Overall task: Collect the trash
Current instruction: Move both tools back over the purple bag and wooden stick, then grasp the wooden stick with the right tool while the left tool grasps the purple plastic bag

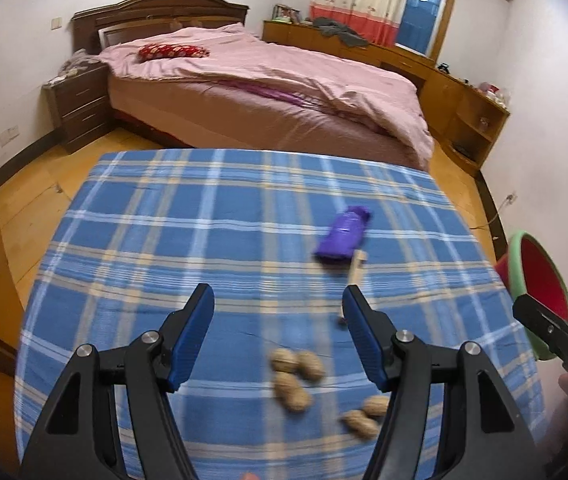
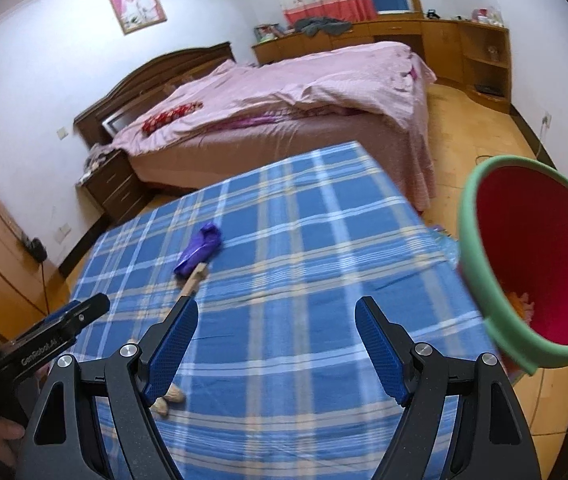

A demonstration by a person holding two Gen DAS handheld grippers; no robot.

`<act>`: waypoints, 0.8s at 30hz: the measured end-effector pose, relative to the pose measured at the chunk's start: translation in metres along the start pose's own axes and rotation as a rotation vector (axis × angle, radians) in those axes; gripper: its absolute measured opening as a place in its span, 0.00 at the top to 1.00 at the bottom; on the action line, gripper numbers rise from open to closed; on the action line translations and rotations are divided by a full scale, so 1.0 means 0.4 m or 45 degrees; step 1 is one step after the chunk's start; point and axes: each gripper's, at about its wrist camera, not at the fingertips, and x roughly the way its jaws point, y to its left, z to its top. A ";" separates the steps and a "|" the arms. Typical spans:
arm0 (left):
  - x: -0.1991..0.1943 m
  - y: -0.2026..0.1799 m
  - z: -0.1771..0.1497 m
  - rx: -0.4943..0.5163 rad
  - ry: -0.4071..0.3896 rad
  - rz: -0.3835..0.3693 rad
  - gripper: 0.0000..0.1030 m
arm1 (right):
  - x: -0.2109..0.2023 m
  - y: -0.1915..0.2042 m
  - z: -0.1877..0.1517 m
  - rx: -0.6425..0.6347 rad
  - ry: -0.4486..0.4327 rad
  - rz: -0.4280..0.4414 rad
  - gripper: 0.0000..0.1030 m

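Peanuts (image 1: 296,376), wrapper (image 1: 343,237) and stick (image 1: 357,267) remain on my surface (image 1: 164,240); bin (image 2: 480,264) holds some scraps. Both tools, left (image 1: 278,298) and right (image 2: 277,310), gape wide, empty.

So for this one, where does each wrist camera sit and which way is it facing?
Left wrist: on the open left gripper, above the plaid table, facing the peanut shells and the bed; the right gripper's tip shows at right.
Right wrist: on the open right gripper, turned toward the bin; the left gripper and a hand show at left.
Shared: purple wrapper, wooden stick, bin, bed.
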 end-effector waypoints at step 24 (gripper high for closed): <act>0.075 0.132 -0.020 -0.106 0.000 -0.004 0.35 | 0.217 0.198 -0.021 -0.121 0.134 -0.020 0.32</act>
